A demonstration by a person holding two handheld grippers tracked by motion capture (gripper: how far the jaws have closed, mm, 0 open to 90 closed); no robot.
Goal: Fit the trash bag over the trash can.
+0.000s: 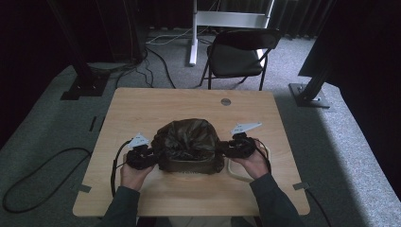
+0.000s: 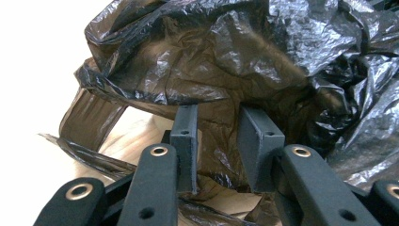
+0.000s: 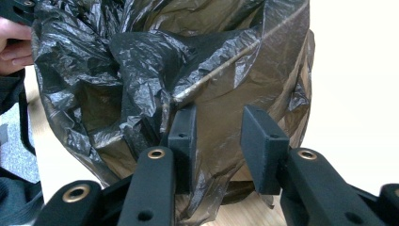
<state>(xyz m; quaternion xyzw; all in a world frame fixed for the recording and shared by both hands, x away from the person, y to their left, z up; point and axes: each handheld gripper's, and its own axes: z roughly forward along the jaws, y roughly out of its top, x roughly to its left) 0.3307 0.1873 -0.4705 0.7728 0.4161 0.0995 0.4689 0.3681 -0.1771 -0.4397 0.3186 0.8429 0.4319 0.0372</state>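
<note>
Near the table's (image 1: pixel 142 101) front edge, left gripper (image 2: pixel 217 141) and right gripper (image 3: pixel 219 141), jaws spread, flank the black plastic bag (image 1: pixel 189 144).

A black folding chair (image 1: pixel 239 54) stands beyond the wooden table (image 1: pixel 142 106), beside a white stand (image 1: pixel 198 21).

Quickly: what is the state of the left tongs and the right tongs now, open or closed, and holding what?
Left tongs: open, jaws apart against the black plastic bag, nothing gripped.
Right tongs: open, jaws apart at the bag's other side, nothing gripped.
</note>
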